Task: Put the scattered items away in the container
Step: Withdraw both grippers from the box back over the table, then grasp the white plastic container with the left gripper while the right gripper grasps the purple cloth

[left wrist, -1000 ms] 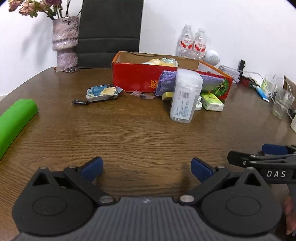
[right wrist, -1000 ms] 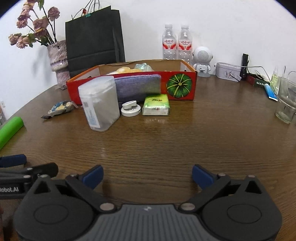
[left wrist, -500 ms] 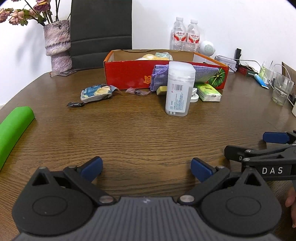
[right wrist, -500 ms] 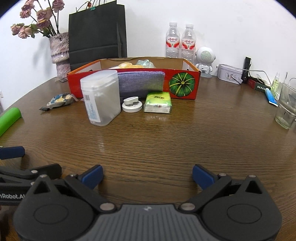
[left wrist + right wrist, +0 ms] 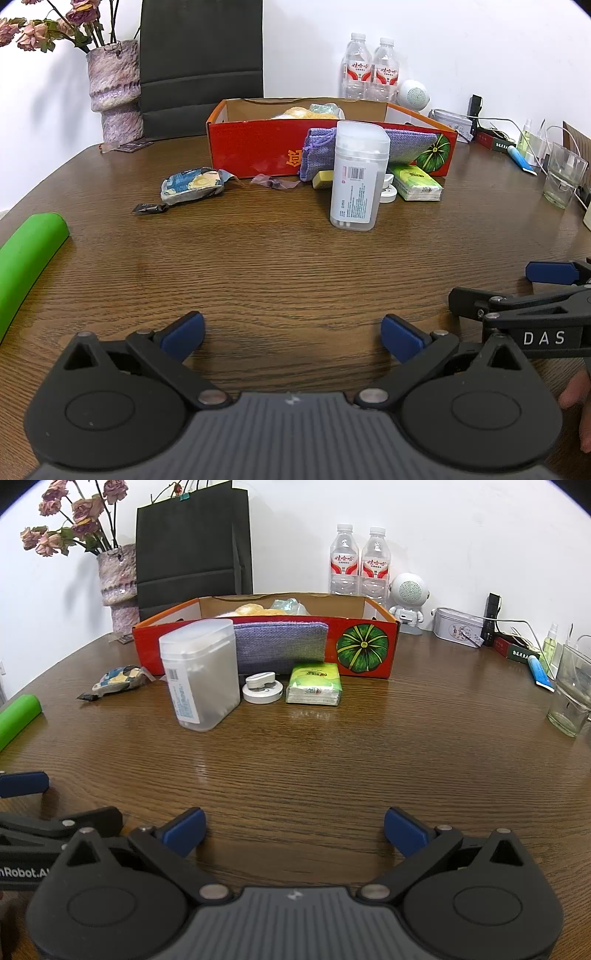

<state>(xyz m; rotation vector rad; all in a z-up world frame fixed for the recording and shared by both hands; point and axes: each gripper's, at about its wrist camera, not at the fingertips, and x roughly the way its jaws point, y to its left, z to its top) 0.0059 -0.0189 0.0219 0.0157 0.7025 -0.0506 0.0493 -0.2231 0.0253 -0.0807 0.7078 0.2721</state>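
Note:
A red cardboard box (image 5: pixel 258 147) (image 5: pixel 369 646) stands open at the table's far side with some items inside. In front of it stand a translucent plastic jar (image 5: pixel 356 177) (image 5: pixel 201 675), a purple cloth pouch (image 5: pixel 321 151) (image 5: pixel 280 646) leaning on the box, a green tissue pack (image 5: pixel 415 182) (image 5: pixel 314 685), a white round case (image 5: pixel 263 688), a yellow eraser (image 5: pixel 323 180), a snack wrapper (image 5: pixel 190 184) (image 5: pixel 116 677) and a pink wrapper scrap (image 5: pixel 275 181). My left gripper (image 5: pixel 291 334) and right gripper (image 5: pixel 293 829) are both open and empty, low over the near table.
A green roll (image 5: pixel 26 254) lies at the left edge. A vase with dried flowers (image 5: pixel 114 92), a black bag (image 5: pixel 192 542), two water bottles (image 5: pixel 360 566), a white robot speaker (image 5: pixel 408 598), a tin (image 5: pixel 458 631) and a glass (image 5: pixel 572 694) stand around the back and right.
Both grippers have risen and levelled a little, so the box and items sit lower and more central in view. Both stay open. No item has moved.

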